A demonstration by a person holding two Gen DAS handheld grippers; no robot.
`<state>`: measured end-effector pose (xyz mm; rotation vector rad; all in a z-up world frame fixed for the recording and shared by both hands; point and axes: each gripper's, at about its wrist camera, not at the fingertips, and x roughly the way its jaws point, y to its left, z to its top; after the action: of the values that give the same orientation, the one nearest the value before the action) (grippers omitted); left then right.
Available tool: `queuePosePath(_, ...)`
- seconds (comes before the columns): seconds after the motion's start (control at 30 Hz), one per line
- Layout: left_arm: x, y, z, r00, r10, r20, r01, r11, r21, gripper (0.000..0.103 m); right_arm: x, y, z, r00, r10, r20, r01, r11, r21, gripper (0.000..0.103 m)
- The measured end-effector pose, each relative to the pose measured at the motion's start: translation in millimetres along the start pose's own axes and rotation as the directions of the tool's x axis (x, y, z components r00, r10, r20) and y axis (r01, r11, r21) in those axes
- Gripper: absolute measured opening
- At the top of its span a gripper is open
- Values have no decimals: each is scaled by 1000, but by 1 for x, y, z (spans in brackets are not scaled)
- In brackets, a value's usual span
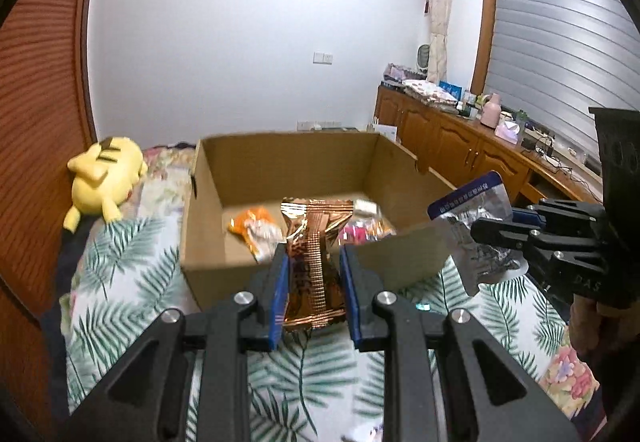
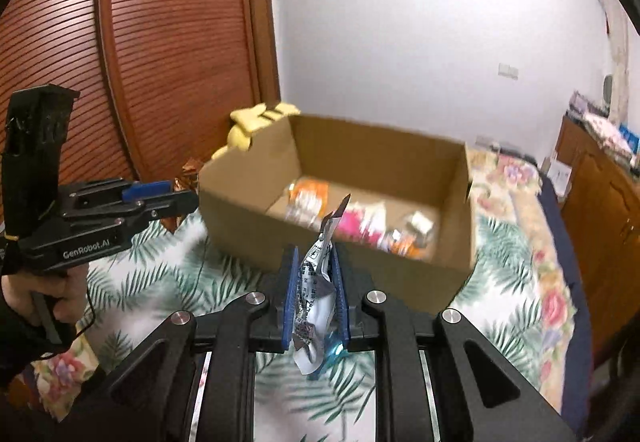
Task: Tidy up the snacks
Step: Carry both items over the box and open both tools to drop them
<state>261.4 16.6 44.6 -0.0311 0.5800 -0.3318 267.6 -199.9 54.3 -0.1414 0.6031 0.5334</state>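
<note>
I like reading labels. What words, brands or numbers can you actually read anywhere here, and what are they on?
"GenRobot.AI": on the side of the left tongs, seen from the right wrist.
Silver packet in the right tongs: printed text, too small to read.
Copper packet in the left tongs: no legible text.

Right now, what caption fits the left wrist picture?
Left tool holds a copper snack packet near the cardboard box.
</note>
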Motion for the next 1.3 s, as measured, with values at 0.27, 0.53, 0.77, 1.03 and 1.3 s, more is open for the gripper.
queuePosePath(0.27, 27, 4, 33, 1000, 21, 6, -21, 999, 29, 22, 23, -12, 27, 1000, -10, 18, 10, 1000, -20, 14)
queuePosePath(0.53, 56, 12, 50, 1000, 29, -8, -29, 999, 19, 22, 49, -12, 43, 999, -37, 21, 38, 998, -47, 15)
queuePosePath(0.77, 80, 19, 57, 999, 38, -33, -38, 999, 3, 22, 66, -24, 52, 999, -53, 8, 53, 998, -38, 11)
queuePosePath(1.03, 102, 17, 53, 995, 54, -82, -53, 999, 9, 23, 67, -27, 48, 998, -57, 4, 57, 998, -34, 8)
queuePosePath(1.3, 109, 16, 51, 993, 67, -98, -65, 998, 20, 26, 65, -26, 41, 999, -45, -16, 44, 999, -12, 9)
